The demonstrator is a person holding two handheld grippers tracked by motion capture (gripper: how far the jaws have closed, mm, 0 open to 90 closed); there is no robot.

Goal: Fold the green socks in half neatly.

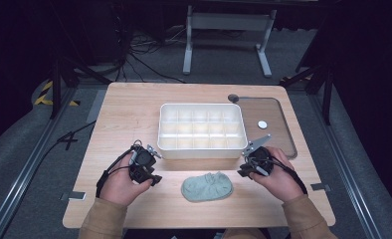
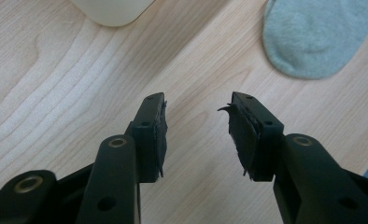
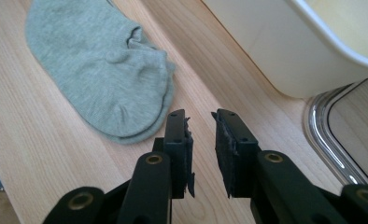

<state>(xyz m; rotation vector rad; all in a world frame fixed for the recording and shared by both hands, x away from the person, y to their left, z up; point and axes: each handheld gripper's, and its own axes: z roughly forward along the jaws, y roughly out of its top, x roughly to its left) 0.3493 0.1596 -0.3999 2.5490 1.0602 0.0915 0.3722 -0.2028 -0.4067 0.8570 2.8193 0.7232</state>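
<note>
Grey sock [image 1: 207, 186] between left gripper [image 2: 197, 122] and right gripper [image 3: 201, 125], both parted, empty, tray [image 1: 202, 149] corners cropped in gripper views

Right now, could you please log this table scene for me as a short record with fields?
surface: wooden table
container: white divided tray, compartments look empty
garment: grey-green sock, flat on the table in front of the tray
left gripper: fingers open, holding nothing
right gripper: fingers slightly apart, holding nothing, beside the sock
other: small white disc right of the tray
</note>
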